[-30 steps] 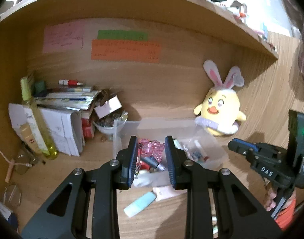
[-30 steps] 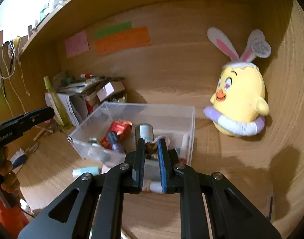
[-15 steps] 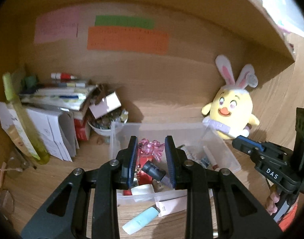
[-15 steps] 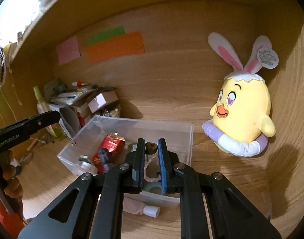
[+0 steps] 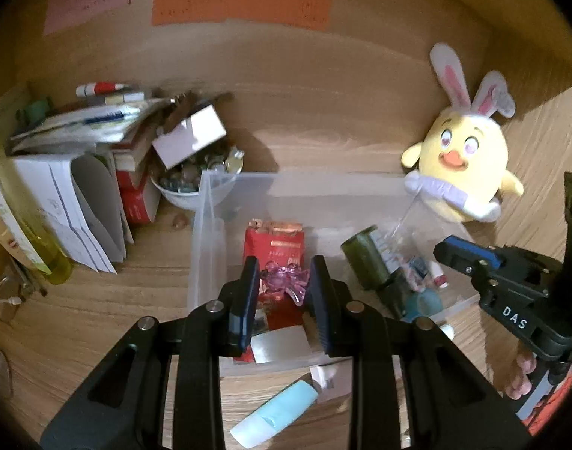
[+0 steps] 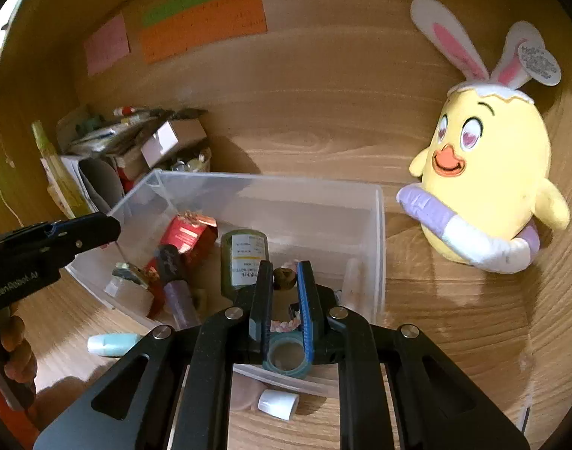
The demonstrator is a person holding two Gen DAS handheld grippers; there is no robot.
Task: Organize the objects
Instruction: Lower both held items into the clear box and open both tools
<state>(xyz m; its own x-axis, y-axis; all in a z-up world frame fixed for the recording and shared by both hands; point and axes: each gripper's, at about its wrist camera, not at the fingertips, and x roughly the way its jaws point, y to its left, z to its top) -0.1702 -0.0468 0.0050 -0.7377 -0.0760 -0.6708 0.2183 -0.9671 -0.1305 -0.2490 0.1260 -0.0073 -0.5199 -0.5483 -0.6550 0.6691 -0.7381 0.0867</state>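
Left gripper (image 5: 282, 275) is held above the clear bin (image 5: 211, 202), tilted down, clamped on a pink clip (image 5: 284, 281). Right gripper (image 6: 284, 281) is angled over the bin's near right corner, pinched on a small brown object (image 6: 284, 276); what it is cannot be told.

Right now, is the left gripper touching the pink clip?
Touching. The left wrist view shows the left gripper with both fingers pressed against the pink clip, held above the clear bin.
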